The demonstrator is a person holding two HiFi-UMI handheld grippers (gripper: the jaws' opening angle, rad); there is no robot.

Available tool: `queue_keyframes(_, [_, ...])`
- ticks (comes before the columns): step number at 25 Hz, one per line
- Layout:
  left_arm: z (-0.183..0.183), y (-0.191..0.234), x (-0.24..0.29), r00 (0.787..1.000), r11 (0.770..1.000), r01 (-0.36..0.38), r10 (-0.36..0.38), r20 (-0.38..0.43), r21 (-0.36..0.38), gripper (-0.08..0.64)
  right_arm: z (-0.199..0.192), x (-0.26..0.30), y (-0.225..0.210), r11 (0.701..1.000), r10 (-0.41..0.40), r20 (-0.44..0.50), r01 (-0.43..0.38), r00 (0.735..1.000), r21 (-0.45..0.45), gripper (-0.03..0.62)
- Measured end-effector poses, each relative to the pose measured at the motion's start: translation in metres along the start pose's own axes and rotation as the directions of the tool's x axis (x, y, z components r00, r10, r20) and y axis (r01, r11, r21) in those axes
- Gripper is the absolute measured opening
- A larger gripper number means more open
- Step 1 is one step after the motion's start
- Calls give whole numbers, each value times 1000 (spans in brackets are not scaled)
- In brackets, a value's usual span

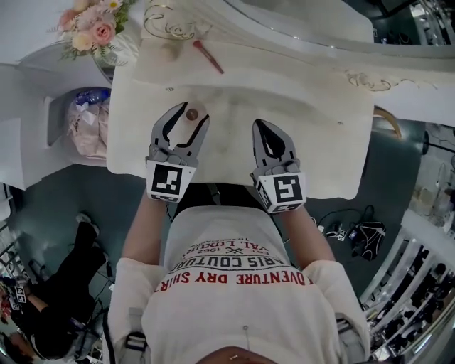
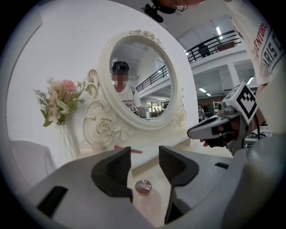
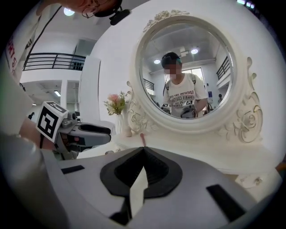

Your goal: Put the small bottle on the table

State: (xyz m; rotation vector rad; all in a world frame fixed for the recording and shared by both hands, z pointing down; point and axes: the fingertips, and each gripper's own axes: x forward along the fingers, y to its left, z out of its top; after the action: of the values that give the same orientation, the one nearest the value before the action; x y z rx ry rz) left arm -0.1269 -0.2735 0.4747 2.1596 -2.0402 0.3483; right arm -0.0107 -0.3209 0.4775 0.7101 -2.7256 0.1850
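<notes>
Left hand-held gripper [image 2: 144,154] wide, small bottle [image 2: 143,187] upright between jaws, untouched; right hand-held gripper [image 3: 144,150] closed, empty.

bright even indoor light, ceiling lamp [image 3: 66,11] blown out white, faint shadow on the cream tabletop [image 1: 313,135], strong fisheye bend, black corners in both gripper views, foreground soft

Cream table [image 1: 313,135], brown-capped small bottle [image 1: 191,114], pink flowers [image 1: 92,28]

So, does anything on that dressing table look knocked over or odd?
Nothing much. The small bottle stands upright on the table, loose between the left gripper's open jaws. Only a pink stick lies slantwise near the mirror.
</notes>
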Motion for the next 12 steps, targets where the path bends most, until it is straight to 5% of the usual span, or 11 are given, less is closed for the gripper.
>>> queue_keyframes(4, [23, 11, -26, 998, 999, -45, 44, 41, 13, 89, 19, -13, 10, 1000, -18, 38, 18, 999, -1, -2])
queue_keyframes(12, [55, 13, -62, 998, 1000, -5, 6, 59, -19, 8, 54, -43, 23, 998, -58, 111, 57, 992, 18, -2])
